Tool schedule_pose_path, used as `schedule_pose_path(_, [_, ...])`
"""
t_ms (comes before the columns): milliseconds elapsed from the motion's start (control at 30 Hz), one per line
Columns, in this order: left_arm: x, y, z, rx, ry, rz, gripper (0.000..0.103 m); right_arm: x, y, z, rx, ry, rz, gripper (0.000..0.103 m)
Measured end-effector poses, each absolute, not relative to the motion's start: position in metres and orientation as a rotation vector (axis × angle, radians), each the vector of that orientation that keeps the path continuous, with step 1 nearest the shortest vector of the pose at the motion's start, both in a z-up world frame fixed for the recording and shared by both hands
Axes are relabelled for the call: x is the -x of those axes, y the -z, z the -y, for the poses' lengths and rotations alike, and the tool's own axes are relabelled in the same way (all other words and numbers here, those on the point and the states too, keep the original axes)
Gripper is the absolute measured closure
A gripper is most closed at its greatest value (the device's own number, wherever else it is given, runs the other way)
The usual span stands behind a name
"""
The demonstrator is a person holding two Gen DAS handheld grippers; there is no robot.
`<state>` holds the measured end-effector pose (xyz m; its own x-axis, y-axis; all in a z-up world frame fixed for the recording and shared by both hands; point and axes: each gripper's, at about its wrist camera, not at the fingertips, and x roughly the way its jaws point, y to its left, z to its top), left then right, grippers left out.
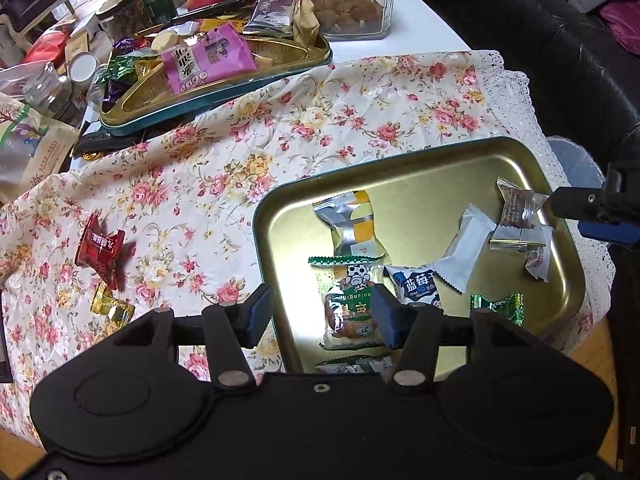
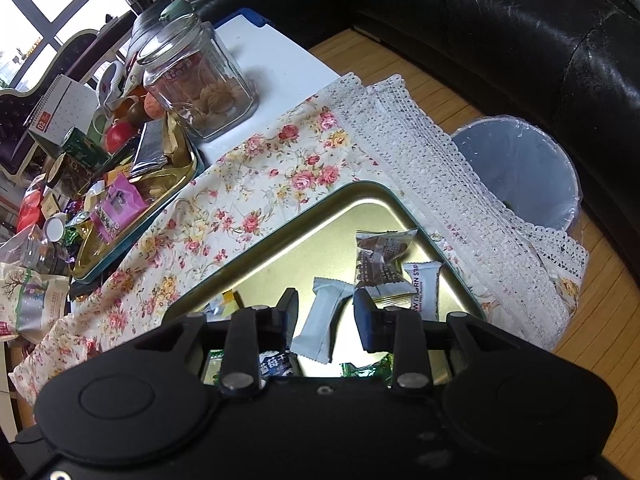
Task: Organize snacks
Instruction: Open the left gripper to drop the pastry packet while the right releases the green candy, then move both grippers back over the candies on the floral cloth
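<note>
A gold tin tray point(image 1: 288, 216) lies on the floral cloth and holds several wrapped snacks. My left gripper point(image 1: 322, 316) hovers open over its near left corner. A green-topped packet point(image 1: 348, 300) lies in the tray beneath it, clear of the left pad. A red candy point(image 1: 100, 246) and a gold candy point(image 1: 110, 308) sit loose on the cloth to the left. My right gripper point(image 2: 328, 316) stands open above a white packet point(image 2: 324, 320) that rests in the tray point(image 2: 280, 248), with gaps at both pads. A brown see-through packet point(image 2: 380, 260) lies just beyond.
A second tray point(image 1: 224, 96) piled with sweets and a pink packet point(image 1: 208, 58) stands at the back left. A glass jar point(image 2: 192, 80), fruit and tins crowd the far table. A lined bin point(image 2: 520, 168) and a black sofa point(image 2: 520, 40) are past the table's right edge.
</note>
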<state>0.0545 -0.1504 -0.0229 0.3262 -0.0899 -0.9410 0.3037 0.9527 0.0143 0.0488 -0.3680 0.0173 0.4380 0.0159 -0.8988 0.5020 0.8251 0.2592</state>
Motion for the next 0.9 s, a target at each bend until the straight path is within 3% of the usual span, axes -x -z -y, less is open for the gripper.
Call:
schedule_pose_path(467, [-0.058,0.036,0.136,-0.265,0.174,-1.313,0.043,-0.060,-0.017,0.350,-0.600,0.299,-1.126,0.055])
schedule_pose_path(900, [-0.076,0.028,0.065,-0.118,0.029,-1.356,0.044,-0.091,-0.021,0.273,-0.542,0.191,-1.180,0.055])
